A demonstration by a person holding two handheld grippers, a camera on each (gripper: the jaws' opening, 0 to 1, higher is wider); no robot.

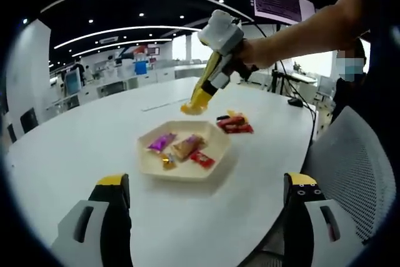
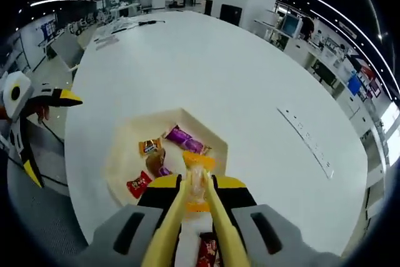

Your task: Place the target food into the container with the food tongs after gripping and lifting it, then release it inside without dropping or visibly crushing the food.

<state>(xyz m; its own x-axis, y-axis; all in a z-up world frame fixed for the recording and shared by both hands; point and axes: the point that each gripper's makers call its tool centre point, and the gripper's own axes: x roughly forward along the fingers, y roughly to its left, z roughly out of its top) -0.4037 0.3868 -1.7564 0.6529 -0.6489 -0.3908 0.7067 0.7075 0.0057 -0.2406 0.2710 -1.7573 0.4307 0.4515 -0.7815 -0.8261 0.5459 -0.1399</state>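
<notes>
My right gripper point(image 2: 197, 187) is shut on a pair of yellow food tongs point(image 2: 181, 217). The tong tips pinch a clear and orange wrapped snack point(image 2: 197, 176), held in the air above the near rim of the cream hexagonal tray point(image 2: 119, 154). In the left gripper view the same right gripper point(image 1: 217, 74) reaches in from the upper right, with the tongs point(image 1: 203, 92) pointing down and the snack point(image 1: 194, 108) just beyond the tray's point(image 1: 150, 157) far edge. My left gripper point(image 1: 206, 186) is open and holds nothing, low in front of the tray.
The tray holds a purple packet point(image 1: 161, 142), a brown one point(image 1: 187, 147), a red one point(image 1: 201, 159) and a small gold one point(image 1: 167, 162). More red and yellow snacks point(image 1: 235, 123) lie on the white table point(image 1: 75, 142). A grey chair point(image 1: 350, 161) stands at the right.
</notes>
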